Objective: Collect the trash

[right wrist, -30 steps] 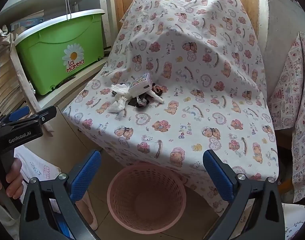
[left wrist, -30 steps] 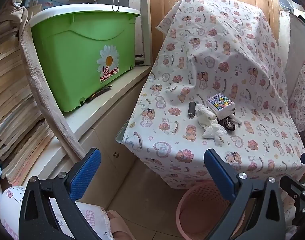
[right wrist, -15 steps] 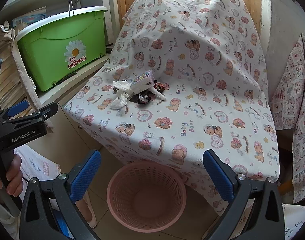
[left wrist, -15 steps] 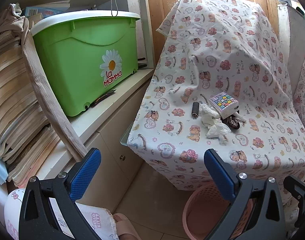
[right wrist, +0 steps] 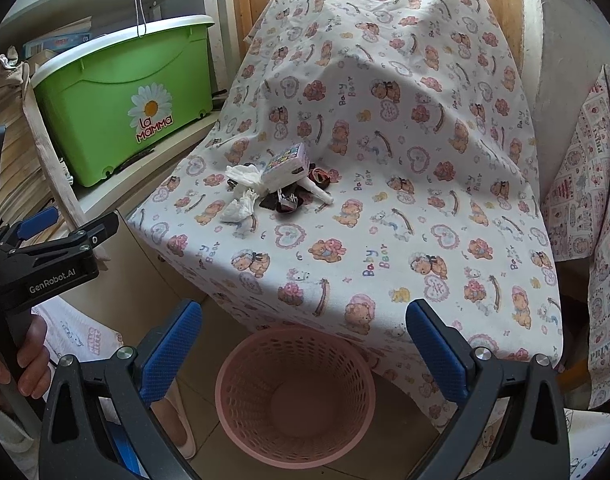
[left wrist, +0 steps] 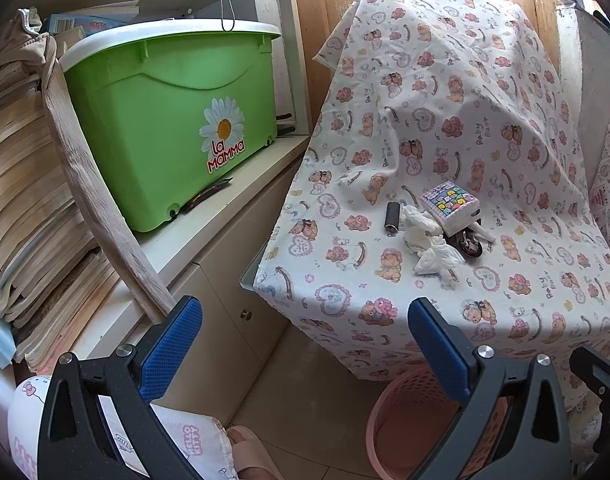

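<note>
A small pile of trash lies on a table covered with a bear-print cloth: crumpled white tissues, a colourful tissue pack, dark wrappers and a small dark cylinder. A pink mesh basket stands on the floor below the table's front edge, empty. My left gripper and right gripper are both open and empty, held low in front of the table, well short of the pile. The left gripper also shows in the right wrist view.
A green lidded box sits on a white cabinet left of the table. Stacked papers fill the shelf further left. A patterned cloth hangs at the right. The person's slippered foot is on the floor.
Both grippers have drifted slightly closer to the table and a little higher; the pile looks a bit nearer. Both stay open and empty. Nothing on the table has moved.
</note>
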`<state>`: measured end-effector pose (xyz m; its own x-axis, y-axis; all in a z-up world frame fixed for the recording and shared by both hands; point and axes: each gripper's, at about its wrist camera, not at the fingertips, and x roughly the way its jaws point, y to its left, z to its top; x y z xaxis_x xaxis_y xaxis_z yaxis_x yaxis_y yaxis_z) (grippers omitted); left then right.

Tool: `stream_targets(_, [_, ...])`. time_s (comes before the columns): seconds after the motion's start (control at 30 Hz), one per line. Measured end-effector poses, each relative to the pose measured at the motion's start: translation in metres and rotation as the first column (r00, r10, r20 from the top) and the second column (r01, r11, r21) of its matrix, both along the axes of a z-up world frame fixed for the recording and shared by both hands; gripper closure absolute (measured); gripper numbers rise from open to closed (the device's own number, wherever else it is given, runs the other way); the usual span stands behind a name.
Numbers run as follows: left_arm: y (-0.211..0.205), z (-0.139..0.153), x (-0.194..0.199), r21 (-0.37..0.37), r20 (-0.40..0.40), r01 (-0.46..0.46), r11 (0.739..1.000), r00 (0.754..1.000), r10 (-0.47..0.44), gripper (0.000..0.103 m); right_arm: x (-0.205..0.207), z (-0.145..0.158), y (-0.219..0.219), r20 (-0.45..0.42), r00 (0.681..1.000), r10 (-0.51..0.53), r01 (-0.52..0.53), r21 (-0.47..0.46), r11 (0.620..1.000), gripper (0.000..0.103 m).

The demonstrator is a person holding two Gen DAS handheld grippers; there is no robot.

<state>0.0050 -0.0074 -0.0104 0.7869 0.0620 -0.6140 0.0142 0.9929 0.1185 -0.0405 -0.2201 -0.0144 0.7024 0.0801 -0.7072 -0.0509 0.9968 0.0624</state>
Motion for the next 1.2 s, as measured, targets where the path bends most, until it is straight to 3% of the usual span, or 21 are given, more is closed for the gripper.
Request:
stream_targets(0.57, [0.001,-0.002,-0.001,-0.002,-0.007,-0.006,1.000,1.000,0.006,0.001,0.001,-0.005,0.004,-0.011,1.000,0.011,-0.011,-0.017,1.000,0.000])
stream_targets(0.93, [0.004,0.009,-0.008,-0.023,0.057,-0.017,1.000,0.998,0.019,0.001,-0.001,0.000,0.000,0.023,1.000,-0.010,0.011,-0.057,0.998,0.000])
stream_targets(1.2, [0.003,0.007,-0.008,-0.019,0.044,-0.022,1.000,0.999,0.022,0.001,0.000,0.001,-0.004,0.014,1.000,-0.016,0.016,-0.004,1.000,0.000])
